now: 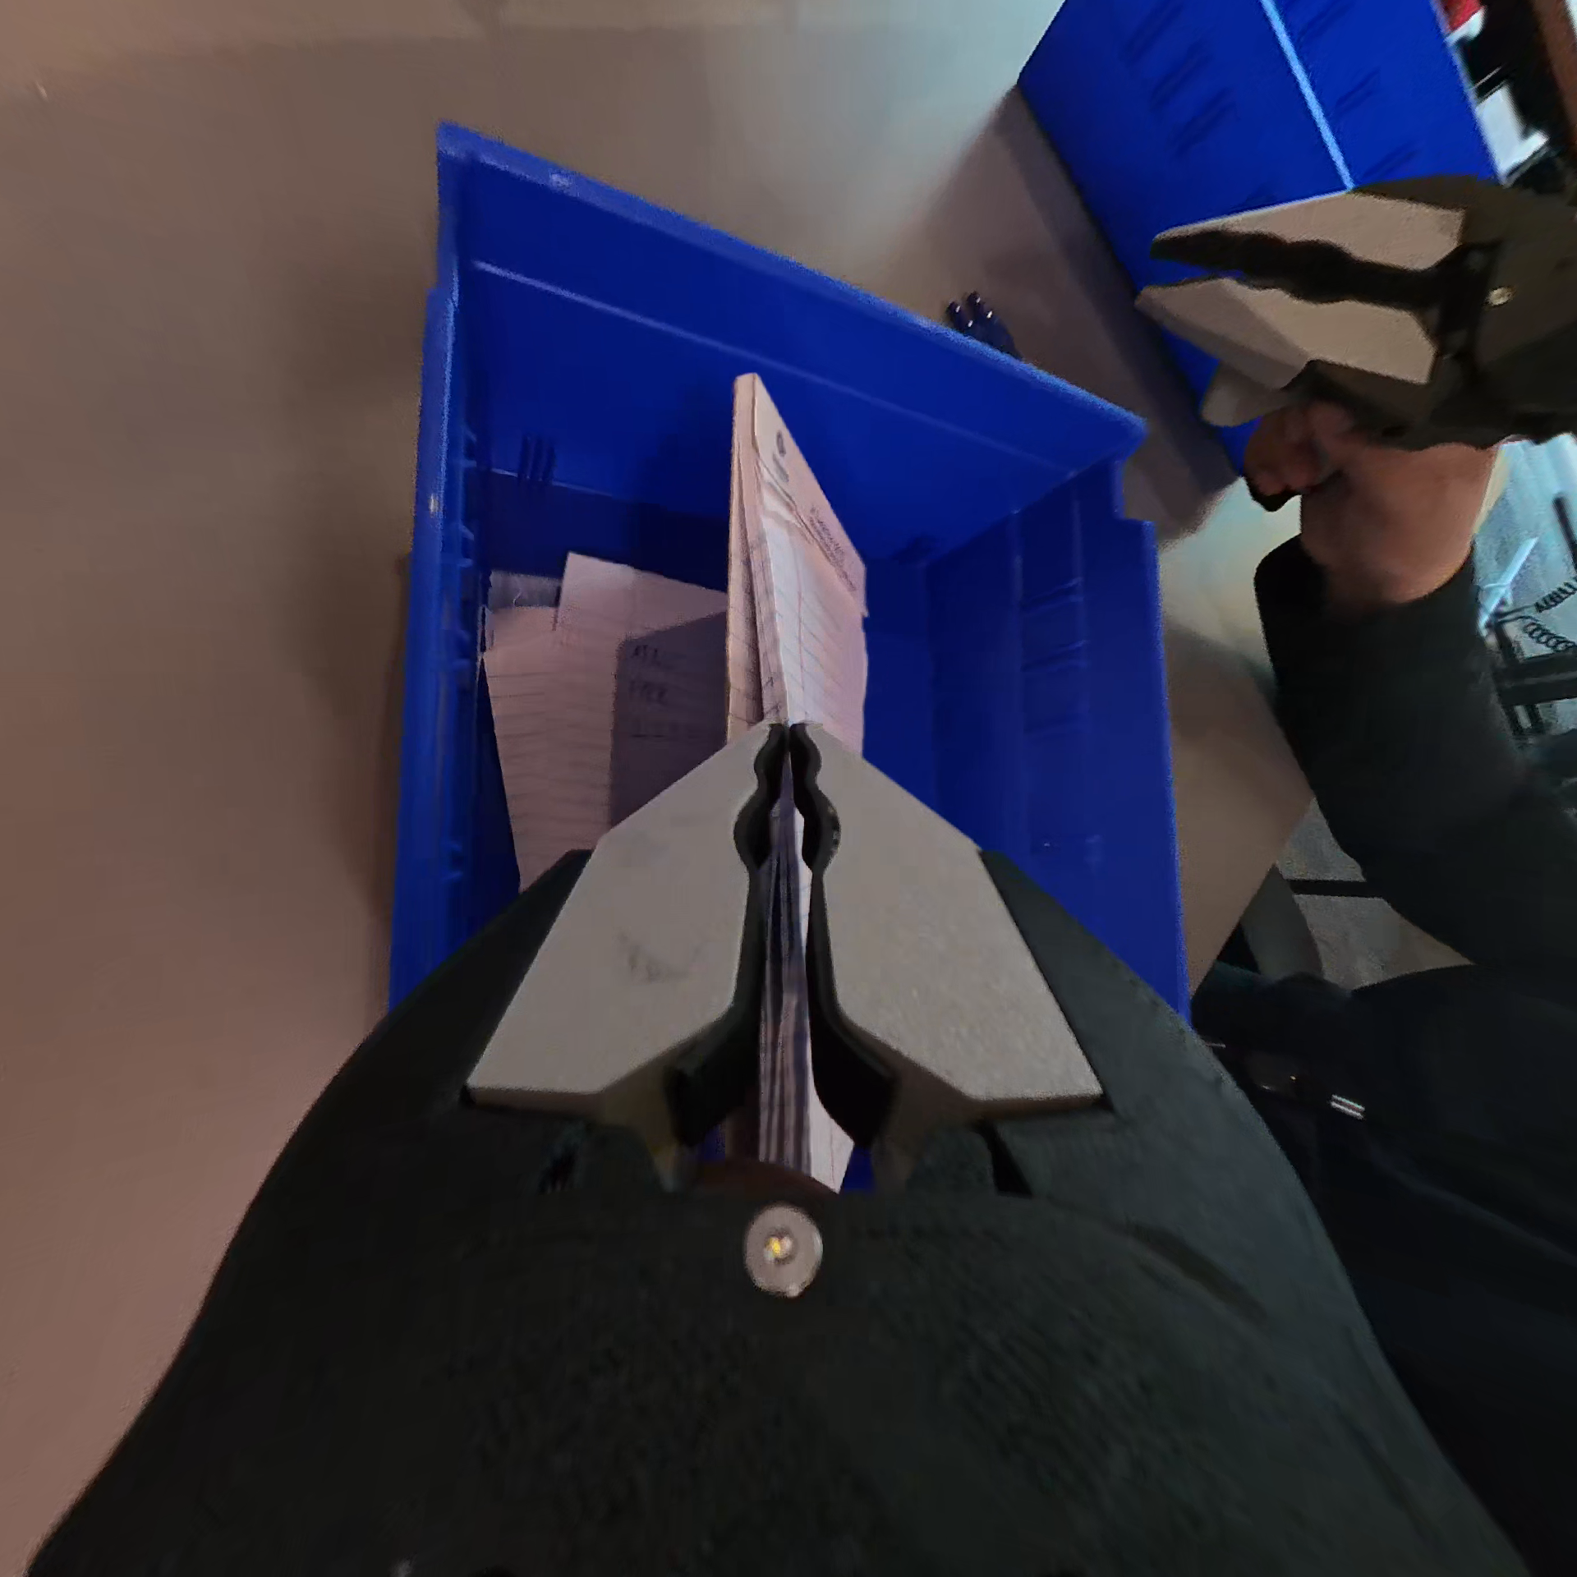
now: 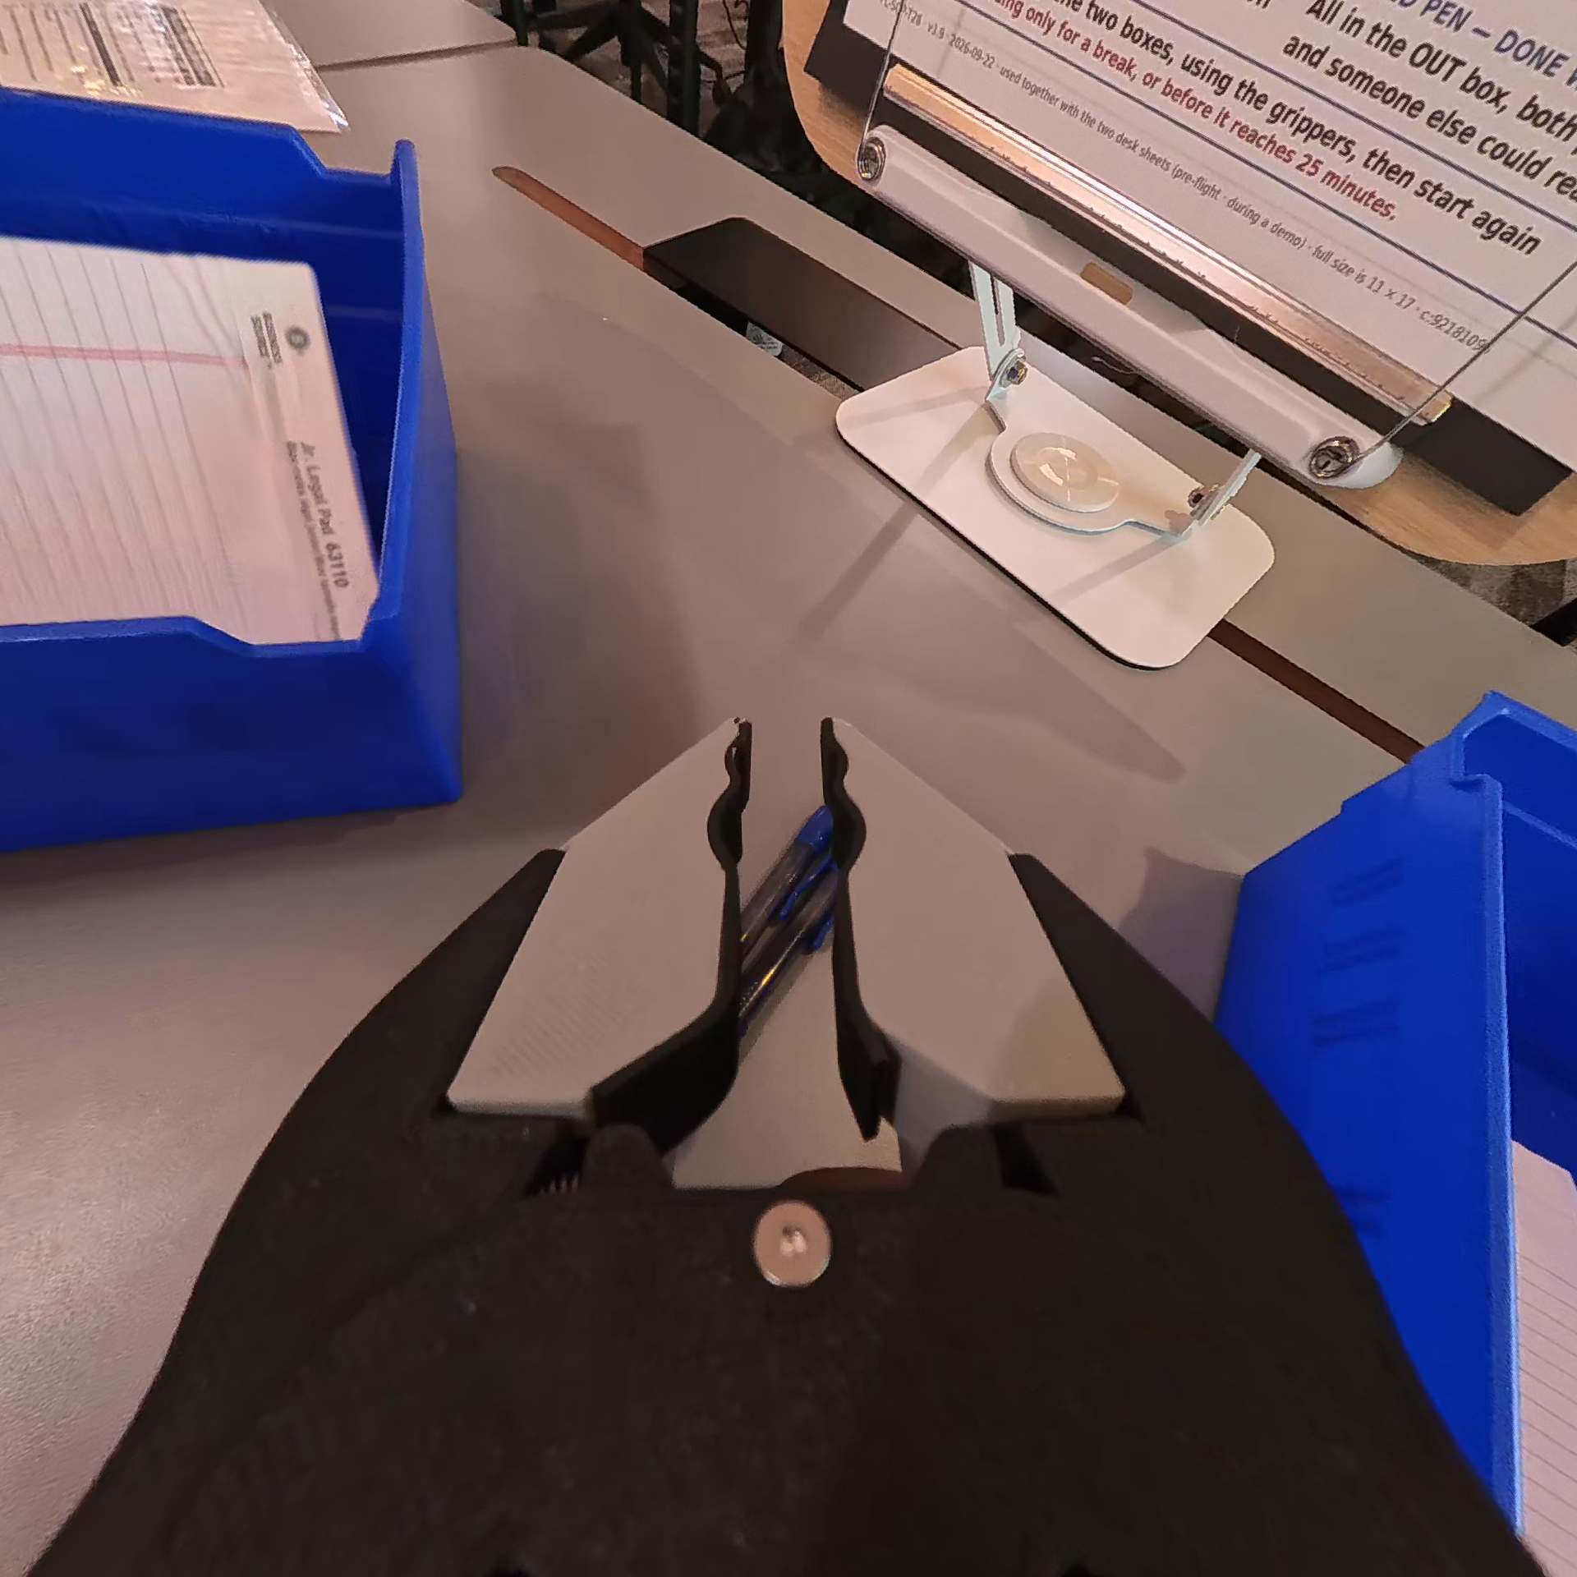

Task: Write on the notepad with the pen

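Note:
My left gripper (image 1: 787, 730) is shut on a white lined notepad (image 1: 794, 580) and holds it edge-on above an open blue bin (image 1: 768, 282). More lined pads (image 1: 580, 683) lie inside that bin. My right gripper (image 2: 785, 725) is open, with its fingers either side of a few blue-capped pens (image 2: 789, 896) lying on the grey table; they are not gripped. In the left wrist view the right gripper (image 1: 1148, 273) is at the upper right, held by a hand, and the pens (image 1: 981, 320) show just beyond the bin's far wall.
In the right wrist view, a blue bin (image 2: 410, 478) with a lined pad (image 2: 171, 444) stands at the left. A second blue bin (image 2: 1365, 1067) holding lined paper is at the right. A white document stand (image 2: 1058, 529) with a printed sheet is at the far side of the table (image 2: 640, 597). The gap from one gripper's tips to the other's is roughly 25 centimetres.

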A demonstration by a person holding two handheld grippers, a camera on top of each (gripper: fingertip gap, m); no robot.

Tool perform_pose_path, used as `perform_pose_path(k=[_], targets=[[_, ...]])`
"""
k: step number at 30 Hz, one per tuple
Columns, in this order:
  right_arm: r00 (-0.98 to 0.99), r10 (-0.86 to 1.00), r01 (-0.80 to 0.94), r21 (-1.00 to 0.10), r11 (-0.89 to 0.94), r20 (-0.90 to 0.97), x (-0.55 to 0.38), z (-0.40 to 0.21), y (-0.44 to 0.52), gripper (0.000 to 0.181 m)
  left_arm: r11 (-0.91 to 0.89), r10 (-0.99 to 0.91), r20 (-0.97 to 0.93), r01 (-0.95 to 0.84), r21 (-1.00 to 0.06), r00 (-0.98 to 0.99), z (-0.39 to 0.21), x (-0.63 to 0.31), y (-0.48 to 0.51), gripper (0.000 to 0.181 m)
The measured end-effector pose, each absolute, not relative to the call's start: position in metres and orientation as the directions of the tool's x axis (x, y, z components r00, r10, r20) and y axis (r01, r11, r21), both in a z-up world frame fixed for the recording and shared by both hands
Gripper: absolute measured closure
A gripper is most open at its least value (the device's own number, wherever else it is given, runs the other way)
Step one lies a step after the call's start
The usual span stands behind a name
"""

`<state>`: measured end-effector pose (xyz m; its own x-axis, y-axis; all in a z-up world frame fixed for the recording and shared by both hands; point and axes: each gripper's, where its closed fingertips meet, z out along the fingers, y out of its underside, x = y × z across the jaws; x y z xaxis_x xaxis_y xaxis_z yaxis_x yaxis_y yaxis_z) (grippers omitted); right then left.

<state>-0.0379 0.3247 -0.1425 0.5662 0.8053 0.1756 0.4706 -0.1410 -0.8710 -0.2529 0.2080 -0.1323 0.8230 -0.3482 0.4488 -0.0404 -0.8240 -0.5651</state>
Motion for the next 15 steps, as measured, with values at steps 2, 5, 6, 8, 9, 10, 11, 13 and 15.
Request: perform_pose_path(k=[2, 5, 6, 8, 9, 10, 11, 13, 15], targets=[[0.563, 0.81, 0.464, -0.874, -0.144, 0.166, -0.039, -0.142, 0.324, 0.169, -0.806, -0.355, 0.458, -0.019, -0.591, 0.815, -0.123, -0.254, 0.21, 0.181], [0.554, 0.819, 0.455, -0.878, -0.147, 0.15, -0.041, -0.142, 0.321, 0.169, -0.778, -0.371, 0.46, 0.001, -0.629, 0.807, -0.109, -0.257, 0.211, 0.181], [0.548, 0.824, 0.451, -0.88, -0.147, 0.143, -0.043, -0.141, 0.319, 0.169, -0.768, -0.376, 0.463, 0.009, -0.64, 0.803, -0.105, -0.257, 0.211, 0.181], [0.528, 0.84, 0.438, -0.887, -0.146, 0.122, -0.047, -0.14, 0.314, 0.168, -0.755, -0.387, 0.474, 0.023, -0.656, 0.791, -0.098, -0.257, 0.209, 0.181], [0.511, 0.853, 0.429, -0.891, -0.146, 0.106, -0.05, -0.139, 0.31, 0.168, -0.748, -0.396, 0.479, 0.027, -0.663, 0.784, -0.095, -0.256, 0.209, 0.181], [0.489, 0.868, 0.419, -0.896, -0.146, 0.087, -0.054, -0.138, 0.305, 0.167, -0.745, -0.403, 0.481, 0.027, -0.667, 0.779, -0.092, -0.255, 0.207, 0.181], [0.462, 0.884, 0.408, -0.901, -0.147, 0.065, -0.059, -0.137, 0.3, 0.166, -0.742, -0.409, 0.479, 0.023, -0.67, 0.777, -0.091, -0.255, 0.206, 0.181], [0.41, 0.912, 0.383, -0.911, -0.154, 0.018, -0.067, -0.135, 0.289, 0.16, -0.737, -0.426, 0.479, 0.012, -0.675, 0.768, -0.087, -0.252, 0.203, 0.181], [0.347, 0.938, 0.354, -0.921, -0.161, -0.031, -0.075, -0.131, 0.277, 0.155, -0.732, -0.441, 0.47, -0.003, -0.681, 0.765, -0.083, -0.249, 0.201, 0.181]])
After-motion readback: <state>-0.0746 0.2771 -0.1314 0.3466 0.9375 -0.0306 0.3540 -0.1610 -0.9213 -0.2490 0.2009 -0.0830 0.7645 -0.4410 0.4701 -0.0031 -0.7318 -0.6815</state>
